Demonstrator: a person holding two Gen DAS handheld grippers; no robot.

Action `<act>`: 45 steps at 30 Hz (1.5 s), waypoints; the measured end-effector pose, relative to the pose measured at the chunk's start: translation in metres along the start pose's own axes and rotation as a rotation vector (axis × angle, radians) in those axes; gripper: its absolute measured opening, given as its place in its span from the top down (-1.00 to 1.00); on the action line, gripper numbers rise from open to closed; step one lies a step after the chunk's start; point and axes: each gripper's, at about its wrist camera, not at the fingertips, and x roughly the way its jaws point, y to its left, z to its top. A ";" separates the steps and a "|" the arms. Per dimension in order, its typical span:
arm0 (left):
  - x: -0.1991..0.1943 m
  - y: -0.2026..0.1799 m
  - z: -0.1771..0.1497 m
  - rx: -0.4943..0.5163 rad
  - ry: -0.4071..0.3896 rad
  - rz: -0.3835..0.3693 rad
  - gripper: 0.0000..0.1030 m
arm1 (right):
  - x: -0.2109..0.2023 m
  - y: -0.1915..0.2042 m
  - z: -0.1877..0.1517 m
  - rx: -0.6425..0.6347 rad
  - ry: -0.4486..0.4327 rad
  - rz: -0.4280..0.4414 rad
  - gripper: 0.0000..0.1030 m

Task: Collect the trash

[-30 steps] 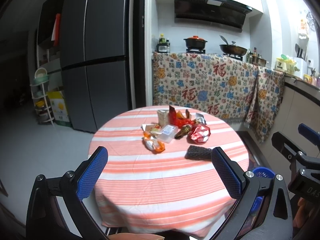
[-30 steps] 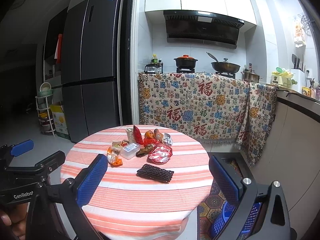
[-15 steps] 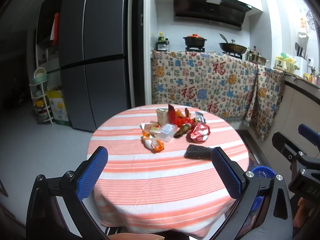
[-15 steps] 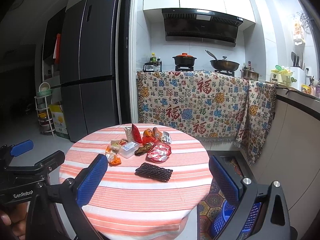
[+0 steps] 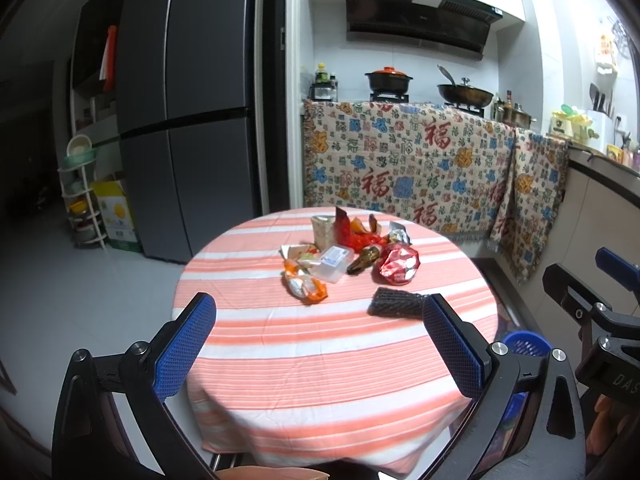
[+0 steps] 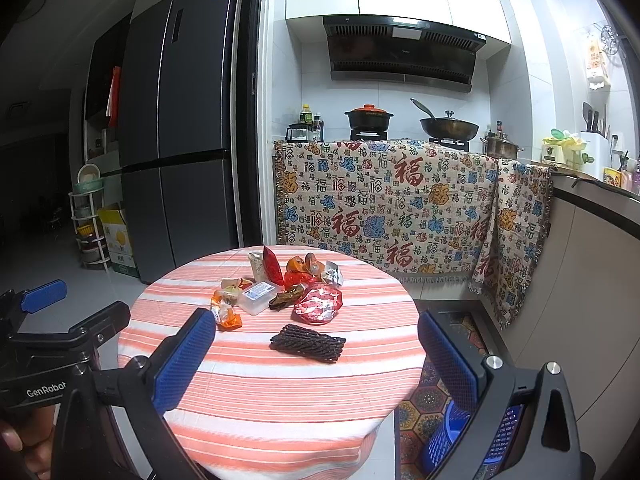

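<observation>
The blue basket on the floor beside the tabletop's right edge is mostly hidden behind the right hand-held gripper in the right wrist view, and only part of its perforated rim peeks out in the left wrist view. The near edge of the round tabletop is cut off by the gripper frames in both views. Print on the wrappers is too small to read.

The trash sits in a loose cluster toward the far edge of the tabletop. It includes a crumpled red foil wrapper with shiny facets, a clear plastic box with a label on its lid, an orange and silver wrapper on the left side of the cluster, a dark brown wrapper between the box and the red foil, and an upright red packet at the back. A dark ribbed net sleeve lies flat by itself, nearer the centre and apart from the cluster.

The tabletop is draped in a cloth of orange and white stripes that hangs over the rim.

The left hand-held gripper is spread wide and empty, short of the tabletop's near edge. The right hand-held gripper is likewise wide apart, holding nothing. Both carry blue textured pads on black frames.
</observation>
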 end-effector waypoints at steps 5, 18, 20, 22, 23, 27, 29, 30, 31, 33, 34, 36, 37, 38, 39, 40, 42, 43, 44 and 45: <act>0.001 -0.002 -0.002 0.002 0.000 -0.001 -0.99 | 0.000 -0.004 -0.001 0.006 -0.002 -0.003 -1.00; 0.001 -0.009 -0.009 0.006 0.007 -0.004 -0.99 | 0.003 -0.006 -0.003 0.011 0.001 -0.005 -1.00; 0.001 -0.012 -0.012 0.006 0.008 -0.004 -0.99 | 0.003 -0.006 -0.003 0.012 0.000 -0.006 -1.00; 0.001 -0.013 -0.014 0.006 0.010 -0.005 -0.99 | 0.004 -0.008 0.001 0.012 0.004 -0.006 -1.00; 0.003 -0.012 -0.009 0.007 0.012 -0.005 -0.99 | 0.005 -0.008 0.000 0.013 0.005 -0.006 -1.00; 0.003 -0.013 -0.009 0.007 0.016 -0.006 -0.99 | 0.007 -0.009 -0.001 0.017 0.011 -0.007 -1.00; 0.004 -0.013 -0.008 0.006 0.019 -0.006 -0.99 | 0.008 -0.010 0.001 0.018 0.013 -0.008 -1.00; 0.005 -0.012 -0.007 0.005 0.023 -0.007 -0.99 | 0.009 -0.010 0.001 0.018 0.014 -0.008 -1.00; 0.006 -0.010 -0.004 0.005 0.026 -0.008 -0.99 | 0.009 -0.010 0.001 0.018 0.015 -0.008 -1.00; 0.008 -0.010 -0.004 0.005 0.029 -0.010 -0.99 | 0.010 -0.009 0.001 0.019 0.017 -0.007 -1.00; 0.008 -0.010 -0.003 0.006 0.030 -0.010 -0.99 | 0.010 -0.009 0.000 0.019 0.019 -0.006 -1.00; 0.010 -0.010 -0.004 0.007 0.035 -0.013 -0.99 | 0.011 -0.009 0.000 0.017 0.021 -0.008 -1.00; 0.011 -0.009 -0.003 0.006 0.038 -0.014 -0.99 | 0.012 -0.009 0.000 0.019 0.022 -0.010 -1.00; 0.012 -0.010 -0.003 0.006 0.039 -0.015 -0.99 | 0.013 -0.009 0.000 0.020 0.023 -0.011 -1.00; 0.013 -0.009 -0.002 0.006 0.042 -0.016 -0.99 | 0.014 -0.009 0.000 0.021 0.024 -0.012 -1.00; 0.013 -0.009 -0.002 0.006 0.044 -0.017 -0.99 | 0.015 -0.009 0.000 0.021 0.026 -0.012 -1.00; 0.016 -0.008 -0.002 0.005 0.050 -0.019 -0.99 | 0.017 -0.010 0.000 0.021 0.029 -0.013 -1.00; 0.017 -0.007 -0.001 0.004 0.053 -0.021 -0.99 | 0.018 -0.009 0.000 0.021 0.031 -0.014 -1.00; 0.018 -0.006 -0.002 0.004 0.056 -0.023 -0.99 | 0.018 -0.009 -0.001 0.021 0.032 -0.014 -1.00; 0.020 -0.006 -0.001 0.004 0.058 -0.025 -0.99 | 0.019 -0.009 -0.001 0.021 0.033 -0.015 -1.00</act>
